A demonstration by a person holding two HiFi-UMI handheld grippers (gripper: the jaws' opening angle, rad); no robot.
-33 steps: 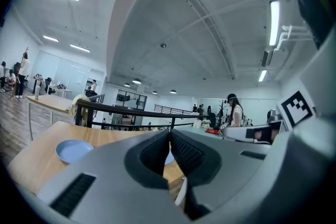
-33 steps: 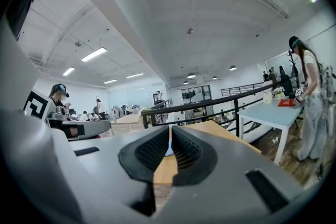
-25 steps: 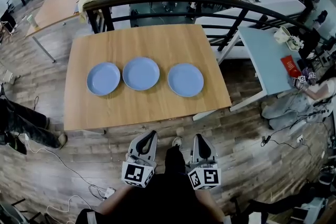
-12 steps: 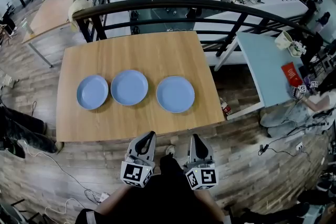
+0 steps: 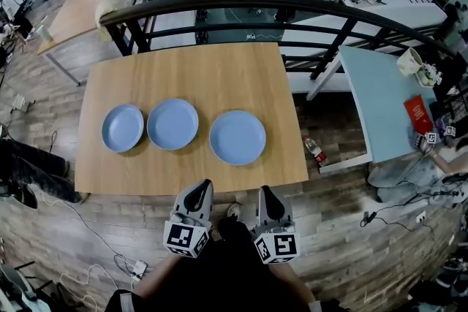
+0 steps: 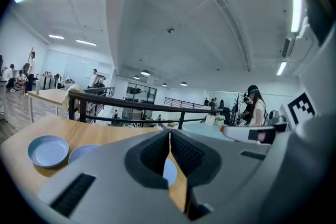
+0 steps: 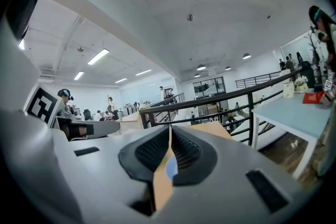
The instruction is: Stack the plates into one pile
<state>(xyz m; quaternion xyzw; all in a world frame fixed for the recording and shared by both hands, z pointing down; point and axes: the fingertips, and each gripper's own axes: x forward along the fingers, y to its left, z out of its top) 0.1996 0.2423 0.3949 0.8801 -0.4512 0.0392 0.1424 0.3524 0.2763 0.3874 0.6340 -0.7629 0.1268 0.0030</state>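
Three light-blue plates lie apart in a row on the wooden table [image 5: 191, 69]: the left plate [image 5: 123, 128], the middle plate [image 5: 172, 123] and the right plate [image 5: 238, 137]. My left gripper [image 5: 204, 185] and right gripper [image 5: 263, 190] are held side by side just short of the table's near edge, both shut and empty. In the left gripper view, the shut left gripper [image 6: 169, 131] points over the table, with the left plate [image 6: 48, 150] and middle plate [image 6: 83, 151] ahead of it. In the right gripper view, the right gripper [image 7: 170, 128] has its tips together, with a sliver of blue plate [image 7: 170, 168] showing behind them.
A black railing [image 5: 241, 5] runs behind the table. A light-blue table [image 5: 380, 95] stands to the right and another wooden table [image 5: 73, 11] at the far left. A bottle [image 5: 313, 150] and cables [image 5: 80, 230] lie on the floor. A person's legs [image 5: 29, 168] are at the left.
The person has stepped toward the table. Both grippers now sit closer to its near edge, still shut. The plates have not moved on the table.
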